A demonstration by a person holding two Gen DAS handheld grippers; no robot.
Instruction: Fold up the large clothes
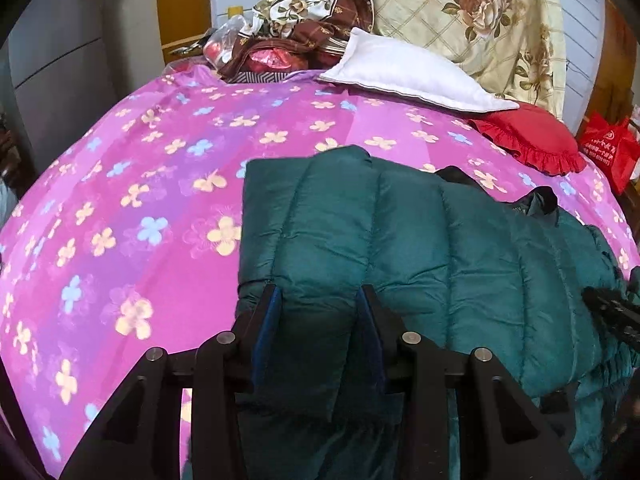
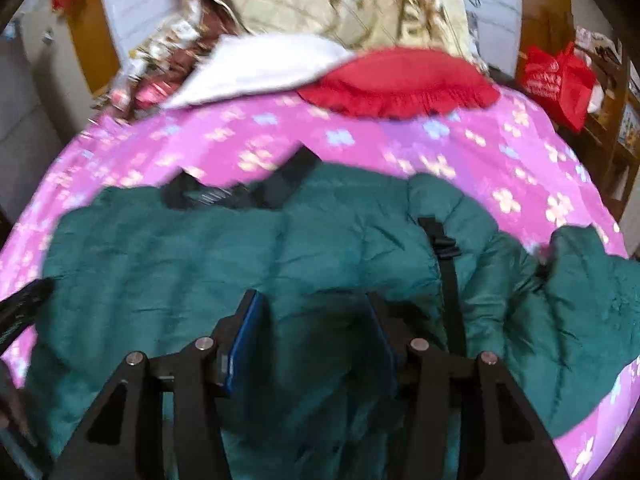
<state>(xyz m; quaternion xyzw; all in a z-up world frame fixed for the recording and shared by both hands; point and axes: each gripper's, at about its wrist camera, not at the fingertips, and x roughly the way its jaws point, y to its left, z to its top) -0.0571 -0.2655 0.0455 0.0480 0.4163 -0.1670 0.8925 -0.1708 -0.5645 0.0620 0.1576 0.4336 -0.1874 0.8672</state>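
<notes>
A dark green puffer jacket (image 1: pixel 420 232) lies spread on a bed's pink flowered sheet (image 1: pixel 140 200). In the left wrist view my left gripper (image 1: pixel 319 294) is shut on a puffed fold at the jacket's near left edge, and the fabric bulges between the blue pads. The right wrist view is blurred. There my right gripper (image 2: pixel 313 300) stands open over the jacket (image 2: pixel 200 248), with green fabric lying loose between its fingers. A black strap with a buckle (image 2: pixel 446 248) runs down the jacket just right of that gripper. The black collar (image 2: pixel 240 192) lies at the jacket's far edge.
At the head of the bed lie a white pillow (image 1: pixel 408 72), a red frilled cushion (image 1: pixel 532 136) and a heap of flowered quilts (image 1: pixel 480 20). A red bag (image 1: pixel 608 148) hangs at the right beside wooden shelves. Bare sheet spreads to the left of the jacket.
</notes>
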